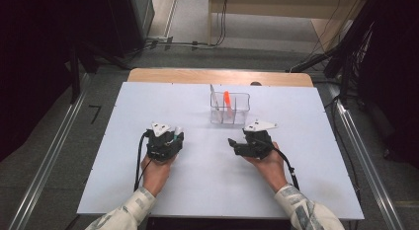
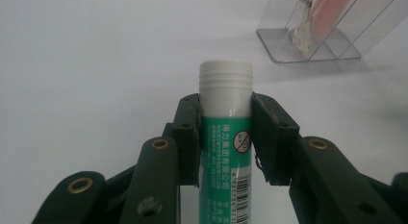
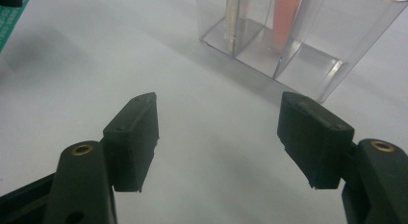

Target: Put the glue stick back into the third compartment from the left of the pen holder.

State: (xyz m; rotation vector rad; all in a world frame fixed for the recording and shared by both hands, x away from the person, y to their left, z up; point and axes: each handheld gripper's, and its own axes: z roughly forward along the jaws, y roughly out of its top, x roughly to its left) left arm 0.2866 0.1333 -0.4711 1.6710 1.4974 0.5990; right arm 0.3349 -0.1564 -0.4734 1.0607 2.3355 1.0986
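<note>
Glue stick (image 2: 226, 137) lies along clenched left gripper (image 2: 225, 132) fingers, white cap forward; right gripper (image 3: 219, 132) released.

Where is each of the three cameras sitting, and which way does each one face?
High view: above the person's side, facing forward and down on the white table; forearms and both grippers show.
Left gripper view: rides the left gripper, along jaws clamping a glue stick.
Right gripper view: rides the right gripper, jaws open.
All share the clear organizer.

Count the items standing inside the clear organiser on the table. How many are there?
2: a pale slim item in the clear organiser's left compartment, an orange one in the middle. Walls might hide more.
</note>
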